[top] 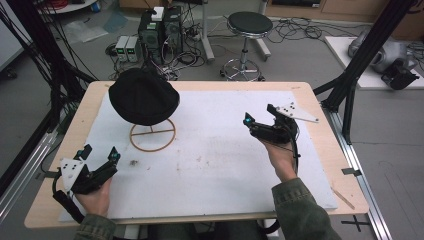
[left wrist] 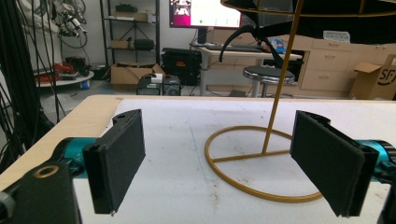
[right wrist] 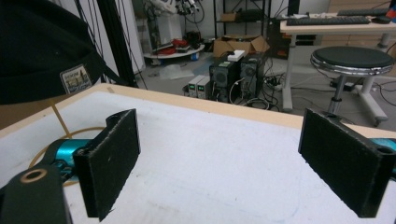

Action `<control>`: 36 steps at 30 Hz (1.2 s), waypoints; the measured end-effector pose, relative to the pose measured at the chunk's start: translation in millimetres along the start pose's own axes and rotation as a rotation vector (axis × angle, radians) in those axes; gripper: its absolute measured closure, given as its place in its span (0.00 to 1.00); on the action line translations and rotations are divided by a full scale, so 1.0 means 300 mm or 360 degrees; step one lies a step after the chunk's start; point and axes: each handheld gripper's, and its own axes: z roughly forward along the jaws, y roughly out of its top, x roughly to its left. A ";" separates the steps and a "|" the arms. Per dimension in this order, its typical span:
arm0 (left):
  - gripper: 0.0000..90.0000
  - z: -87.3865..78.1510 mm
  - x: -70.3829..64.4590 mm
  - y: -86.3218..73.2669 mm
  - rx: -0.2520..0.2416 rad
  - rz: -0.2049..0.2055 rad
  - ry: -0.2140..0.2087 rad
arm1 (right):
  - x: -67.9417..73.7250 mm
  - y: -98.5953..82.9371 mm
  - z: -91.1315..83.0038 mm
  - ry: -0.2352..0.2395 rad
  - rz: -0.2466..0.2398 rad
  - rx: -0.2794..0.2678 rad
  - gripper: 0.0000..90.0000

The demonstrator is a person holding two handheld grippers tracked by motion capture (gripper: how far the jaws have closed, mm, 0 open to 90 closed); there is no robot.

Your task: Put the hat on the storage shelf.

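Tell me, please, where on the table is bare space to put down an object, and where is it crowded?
The white mat is bare across its middle, between the left gripper and the right gripper, and along the far edge to the right of the black hat. It is crowded at far left, where the hat sits on its gold wire stand.

Little can be read. In the left gripper view a cardboard box [left wrist: 377, 77] behind the table, far right of the gold hat stand [left wrist: 261, 158], bears large dark letters "SF", cut off by the frame edge. In the right gripper view the black hat [right wrist: 42, 51] carries a small sewn patch [right wrist: 74, 78] on its brim edge; its picture and wording are too small to make out
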 end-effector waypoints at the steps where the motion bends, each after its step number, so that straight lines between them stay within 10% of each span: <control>1: 0.20 0.000 -0.001 0.000 -0.0002 0.0002 -0.0002 | -0.001 -0.002 -0.004 -0.0004 -0.0007 0.0013 0.13; 28: 0.20 0.014 -0.007 -0.007 0.0015 0.0005 0.0000 | -0.138 -0.250 -0.131 -0.0273 0.0147 0.0028 0.14; 36: 0.20 0.019 -0.006 -0.008 0.0015 -0.0008 0.0005 | -0.150 -0.280 -0.178 -0.0446 0.0058 -0.0078 0.13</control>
